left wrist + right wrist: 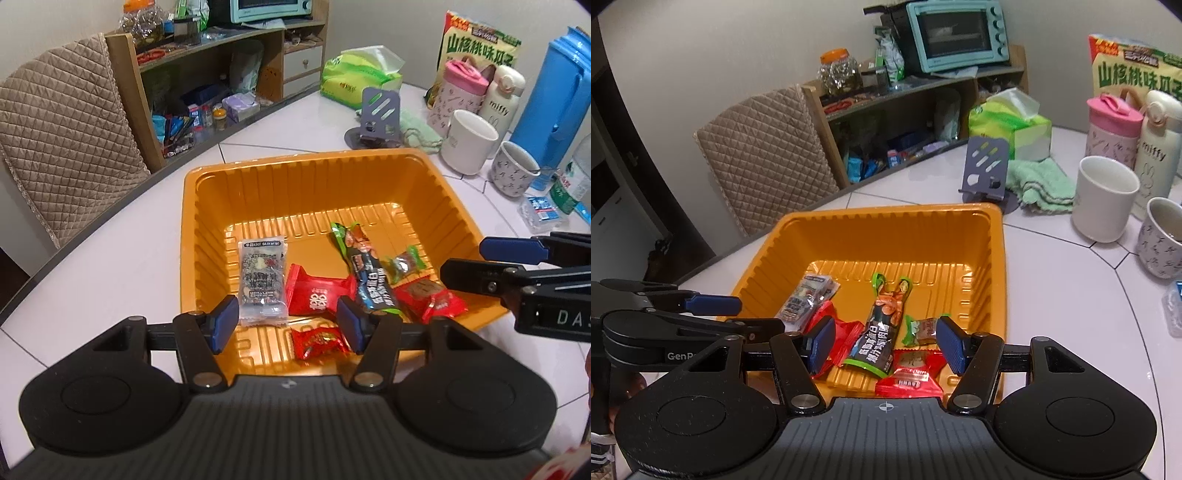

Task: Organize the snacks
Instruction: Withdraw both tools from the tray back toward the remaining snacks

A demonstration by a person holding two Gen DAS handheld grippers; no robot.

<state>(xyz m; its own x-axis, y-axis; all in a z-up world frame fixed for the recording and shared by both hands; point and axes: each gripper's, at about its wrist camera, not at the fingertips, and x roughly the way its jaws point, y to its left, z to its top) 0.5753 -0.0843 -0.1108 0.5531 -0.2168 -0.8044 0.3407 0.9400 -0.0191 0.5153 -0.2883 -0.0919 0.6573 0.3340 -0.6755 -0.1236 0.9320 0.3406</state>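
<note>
Six wrapped snacks lie in the near half of the orange tray (436,177), which stands on the white table (110,266): a clear pack (262,284) at the left, a red pouch (317,295) beside it, a small red candy (319,343) nearest the rim, a long dark bar (364,273) lying diagonally, a small green-ended sweet (404,264), and a red packet (430,299) partly under the bar. Both grippers hover above the near rim with nothing between their pads; the left gripper (288,323) has its jaws apart, and the right gripper (882,345) likewise. No snack is visible on the table outside the tray, so the collecting step appears complete or nearly so; this is a judgement, since the table near the operator is out of view. If sorting inside the tray is intended, the next move calls for lowering one gripper over a single wrapper and closing on its edge, avoiding the overlapped pieces. Both gripper bodies mask the tray's near wall and floor. In the right wrist view the red pouch sits partly behind a pad. Print on the wrappers is mostly too small or distorted to read.
</note>
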